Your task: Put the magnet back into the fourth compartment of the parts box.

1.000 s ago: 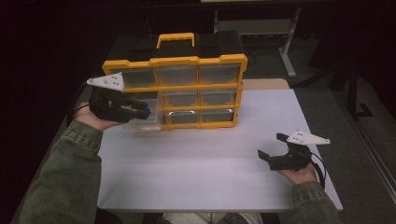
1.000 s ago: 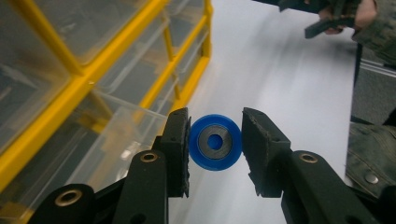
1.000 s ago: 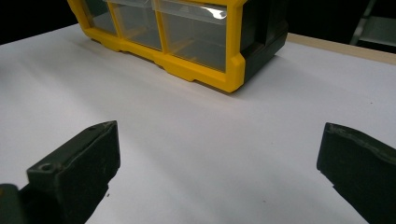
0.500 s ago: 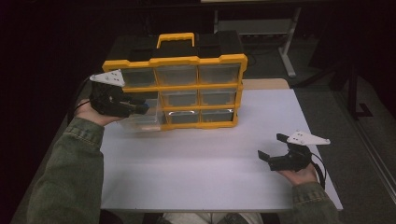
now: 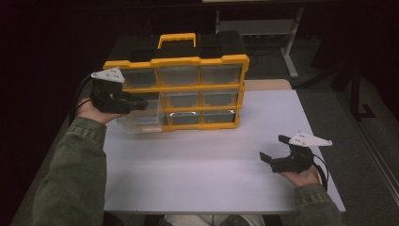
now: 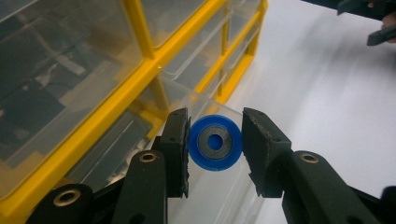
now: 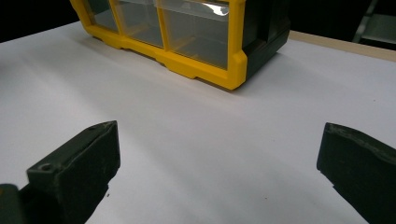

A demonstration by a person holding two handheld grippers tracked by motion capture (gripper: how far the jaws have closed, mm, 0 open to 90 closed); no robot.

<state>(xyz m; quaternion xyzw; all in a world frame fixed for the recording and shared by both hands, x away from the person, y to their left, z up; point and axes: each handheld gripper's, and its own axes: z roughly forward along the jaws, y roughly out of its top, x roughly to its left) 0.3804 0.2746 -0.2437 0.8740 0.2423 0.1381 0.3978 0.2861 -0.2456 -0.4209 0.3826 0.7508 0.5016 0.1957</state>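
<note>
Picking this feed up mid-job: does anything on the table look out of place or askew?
One thing: the clear drawer at the lower left of the yellow organizer is pulled far out while the others sit flush. The left gripper holds a blue disc above it, so it looks deliberate. Nothing spilled or damaged.

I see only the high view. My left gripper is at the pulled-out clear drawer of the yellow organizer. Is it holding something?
Observer: Yes. In the left gripper view, the left gripper is shut on a blue round part with a grey metal ring in its middle.
Operator: Is the part already inside the clear drawer?
Observer: Not yet. It hangs above the clear drawer, just at its rim.
Operator: And the right gripper, has it anything?
Observer: No. In the right gripper view, the jaws of the right gripper stand wide apart over the bare white table.
</note>
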